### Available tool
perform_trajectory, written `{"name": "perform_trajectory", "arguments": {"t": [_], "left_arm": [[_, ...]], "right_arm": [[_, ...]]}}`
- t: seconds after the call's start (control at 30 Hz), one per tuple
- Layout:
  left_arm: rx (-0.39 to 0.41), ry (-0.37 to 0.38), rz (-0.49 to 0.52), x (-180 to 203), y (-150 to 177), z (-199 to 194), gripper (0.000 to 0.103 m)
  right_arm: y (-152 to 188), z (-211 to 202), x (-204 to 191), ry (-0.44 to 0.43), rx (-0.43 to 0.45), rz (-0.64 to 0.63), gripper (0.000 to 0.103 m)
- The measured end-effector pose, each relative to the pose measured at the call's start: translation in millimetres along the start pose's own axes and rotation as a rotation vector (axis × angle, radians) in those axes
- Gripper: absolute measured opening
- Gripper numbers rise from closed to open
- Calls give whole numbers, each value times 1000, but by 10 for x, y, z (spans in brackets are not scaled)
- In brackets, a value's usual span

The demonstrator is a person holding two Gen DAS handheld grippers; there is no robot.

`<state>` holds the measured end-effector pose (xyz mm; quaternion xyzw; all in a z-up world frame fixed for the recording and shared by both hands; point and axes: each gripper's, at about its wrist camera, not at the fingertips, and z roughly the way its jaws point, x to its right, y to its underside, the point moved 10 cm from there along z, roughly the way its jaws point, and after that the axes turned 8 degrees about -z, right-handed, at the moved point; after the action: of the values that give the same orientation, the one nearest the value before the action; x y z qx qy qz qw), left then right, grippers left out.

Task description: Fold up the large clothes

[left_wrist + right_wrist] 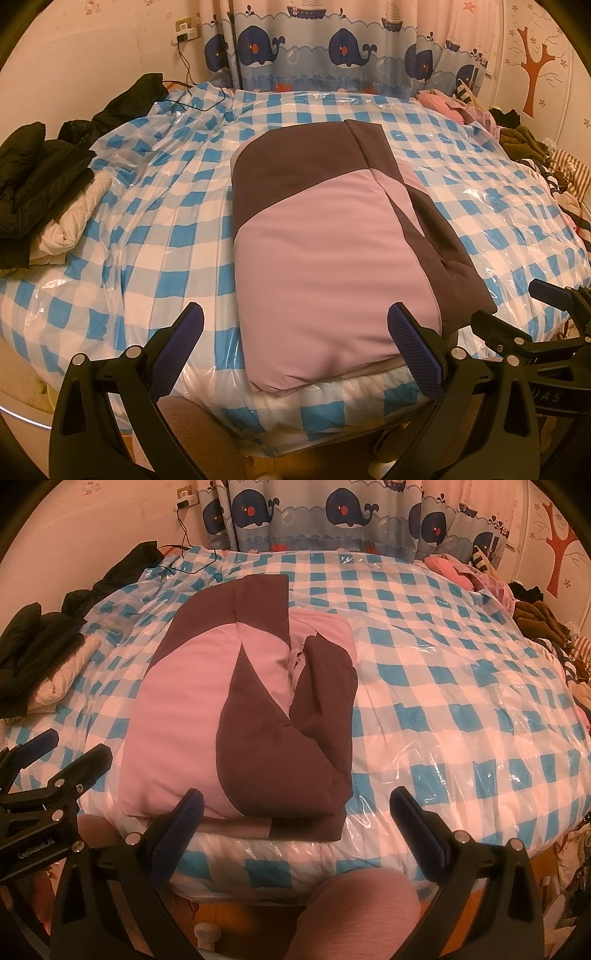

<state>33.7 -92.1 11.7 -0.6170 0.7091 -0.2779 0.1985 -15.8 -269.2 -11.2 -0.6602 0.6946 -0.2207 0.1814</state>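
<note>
A padded jacket in pink and dark brown lies folded lengthwise on the bed, its near end at the front edge. It also shows in the right wrist view, with a dark sleeve folded over its right side. My left gripper is open and empty, its fingers either side of the jacket's near end and just in front of it. My right gripper is open and empty at the jacket's near right corner. It also shows at the right edge of the left wrist view.
The bed has a blue and white checked cover under clear plastic. Black and white jackets are piled at the left. More clothes are heaped at the right. A whale curtain hangs behind.
</note>
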Motion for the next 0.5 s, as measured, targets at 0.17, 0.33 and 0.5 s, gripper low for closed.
{"name": "perform_trajectory", "arguments": {"t": [0.17, 0.33, 0.5], "left_arm": [[-1, 1, 2, 11, 10, 4, 96], [2, -2, 1, 10, 7, -1, 96], [-2, -7, 3, 16, 14, 5, 96]], "right_arm": [[2, 2, -8, 0, 0, 0, 97], [2, 1, -1, -2, -1, 1, 97], [7, 0, -32, -4, -1, 2, 97]]}}
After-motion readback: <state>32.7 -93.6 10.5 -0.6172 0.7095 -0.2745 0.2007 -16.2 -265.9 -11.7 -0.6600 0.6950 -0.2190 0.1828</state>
